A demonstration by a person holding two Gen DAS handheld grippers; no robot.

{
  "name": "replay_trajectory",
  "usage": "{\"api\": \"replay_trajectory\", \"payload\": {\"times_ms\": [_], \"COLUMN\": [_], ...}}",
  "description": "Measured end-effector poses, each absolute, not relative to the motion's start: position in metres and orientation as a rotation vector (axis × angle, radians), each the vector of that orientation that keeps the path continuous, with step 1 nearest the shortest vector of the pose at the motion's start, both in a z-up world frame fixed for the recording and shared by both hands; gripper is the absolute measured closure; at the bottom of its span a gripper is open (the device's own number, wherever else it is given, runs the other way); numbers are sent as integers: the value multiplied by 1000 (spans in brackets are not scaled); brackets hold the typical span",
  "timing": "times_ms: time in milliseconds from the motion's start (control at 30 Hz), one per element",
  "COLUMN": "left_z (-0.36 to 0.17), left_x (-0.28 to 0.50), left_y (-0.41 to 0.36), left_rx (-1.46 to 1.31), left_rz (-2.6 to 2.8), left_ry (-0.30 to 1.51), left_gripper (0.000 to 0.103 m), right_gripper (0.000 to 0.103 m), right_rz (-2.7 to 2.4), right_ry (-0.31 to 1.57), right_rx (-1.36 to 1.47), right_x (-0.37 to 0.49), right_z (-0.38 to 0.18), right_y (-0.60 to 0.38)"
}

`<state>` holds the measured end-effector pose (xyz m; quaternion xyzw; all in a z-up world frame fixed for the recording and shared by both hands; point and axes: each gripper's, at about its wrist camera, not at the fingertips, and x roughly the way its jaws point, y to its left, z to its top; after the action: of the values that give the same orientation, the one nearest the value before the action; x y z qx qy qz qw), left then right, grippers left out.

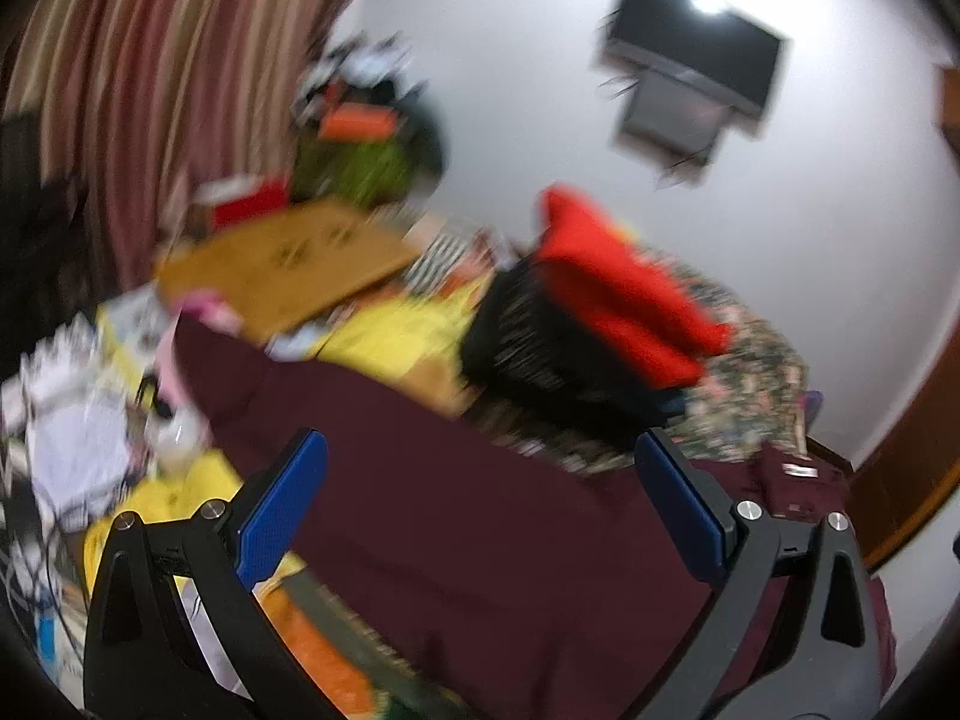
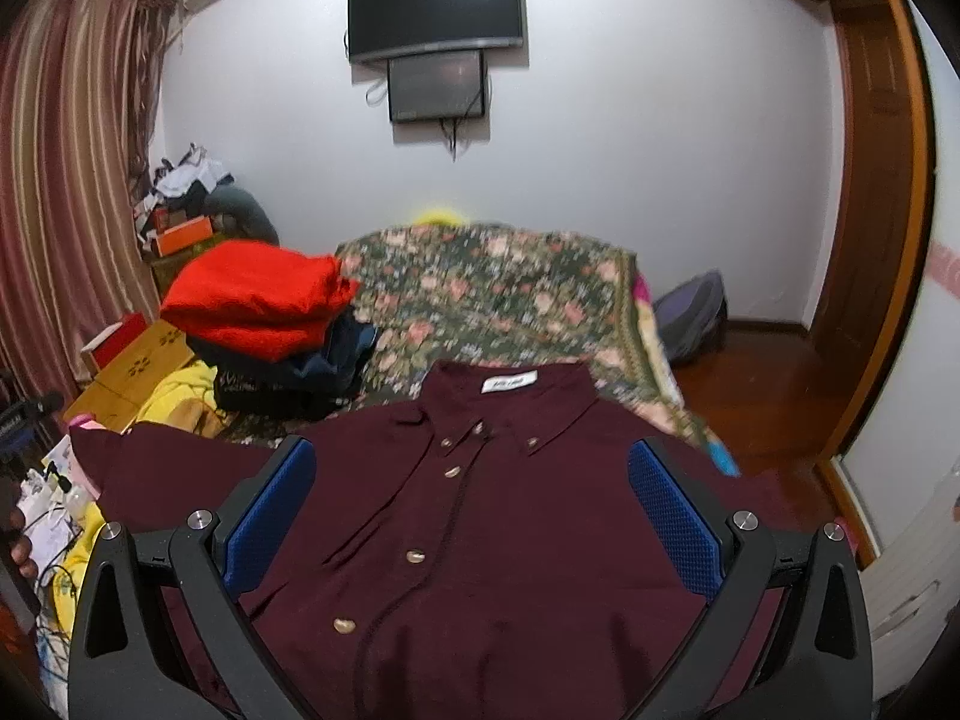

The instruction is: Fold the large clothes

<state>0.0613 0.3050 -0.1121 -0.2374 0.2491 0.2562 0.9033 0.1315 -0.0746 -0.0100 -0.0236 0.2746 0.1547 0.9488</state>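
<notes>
Maroon button-down shirt (image 2: 480, 516): lies front up on the bed, collar toward the far wall, placket buttoned, one sleeve (image 2: 156, 468) spread out toward the curtain side. It overlies the floral bedspread (image 2: 510, 300), which covers the far half of the bed. No fold is visible yet; the task appears to be at its start.

Handling, as judged: thin woven cloth, light and limp, with no stiffness except at the collar and placket. It will sag and drape from any single hold and may slide over the bedspread when dragged. The buttons give a claw poor purchase and are best avoided. Sound holds are the shoulder seam, the sleeve cuff and the side hem, where the cloth is doubled; one pinch through a single layer should carry it.

Stack of folded clothes (image 2: 270, 330), red garment uppermost, sits just beside the shirt's spread sleeve on the curtain side. A careless sweep of the sleeve could disturb it.

Right claw (image 2: 474, 516): jaws wide apart, empty, poised over the shirt's chest.

Left claw (image 1: 480, 504): jaws wide apart, empty, over the sleeve side. This view is blurred; contact with the cloth cannot be confirmed.
</notes>
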Motion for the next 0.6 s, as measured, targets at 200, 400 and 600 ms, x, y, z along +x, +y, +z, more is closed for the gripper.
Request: {"api": "replay_trajectory", "payload": {"times_ms": [200, 400, 600], "left_z": [-184, -255, -295], "left_x": [60, 57, 61], "left_y": [375, 434, 446], "left_rx": [-690, -957, -1102], "left_rz": [576, 584, 589], "left_ry": [670, 779, 852], "left_gripper": [7, 24, 31], "right_gripper": [0, 0, 0], "right_rz": [345, 330, 300], "right_ry": [633, 683, 719], "right_rx": [-43, -66, -58], "right_x": [152, 169, 179], "right_z": [-25, -36, -41], "right_y": [-58, -53, -57]}}
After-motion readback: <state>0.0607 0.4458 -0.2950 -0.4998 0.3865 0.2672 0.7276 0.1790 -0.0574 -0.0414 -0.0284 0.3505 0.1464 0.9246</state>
